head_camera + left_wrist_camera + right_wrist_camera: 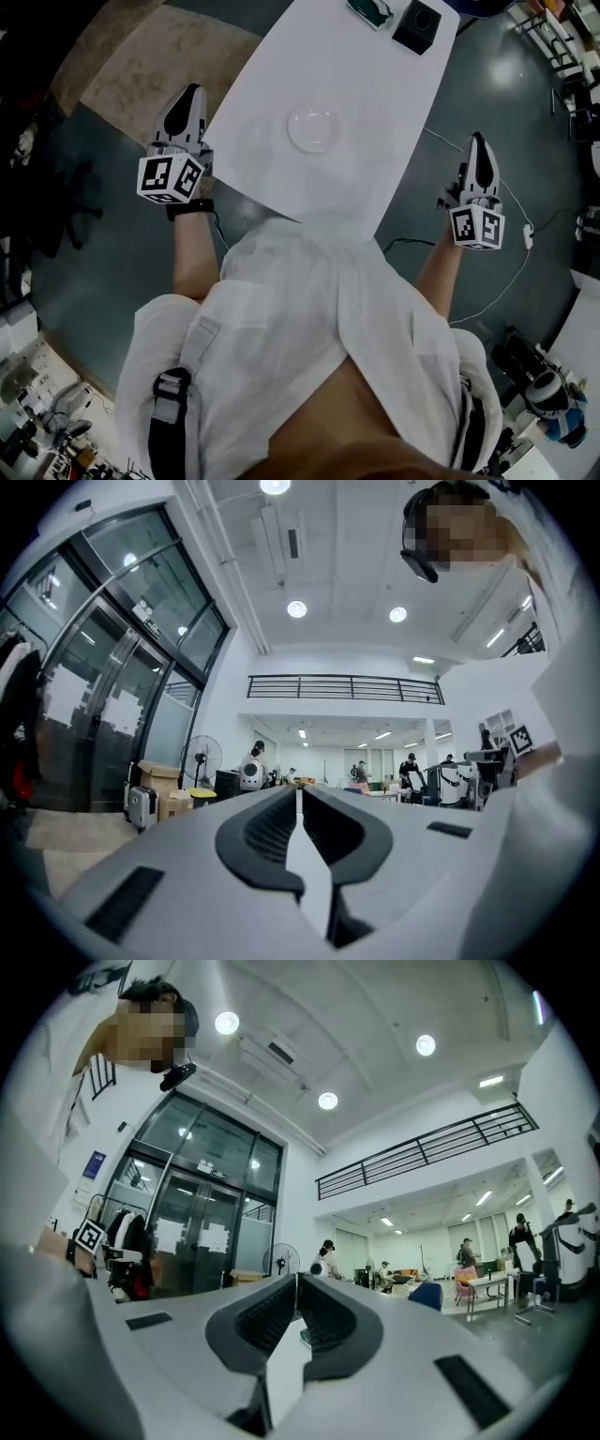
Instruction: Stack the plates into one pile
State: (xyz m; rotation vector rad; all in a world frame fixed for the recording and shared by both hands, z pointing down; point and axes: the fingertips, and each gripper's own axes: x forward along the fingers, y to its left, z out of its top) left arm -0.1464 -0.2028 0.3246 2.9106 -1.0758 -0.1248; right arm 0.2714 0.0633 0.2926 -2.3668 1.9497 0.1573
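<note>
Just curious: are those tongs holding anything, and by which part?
Nothing: left tongs and right tongs are shut, empty; the plates lie on the table.

The table (375, 141) runs off the top of the frame, and the person's shirt (309, 309) covers its near edge. A green thing (370, 11) is cut off at the top. The plates (312, 128) are too faint to count.

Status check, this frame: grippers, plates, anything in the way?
Left gripper and right gripper shut, empty, off either side of the table. Clear plates in one spot, count unclear. Black box at far end, not obstructing.
</note>
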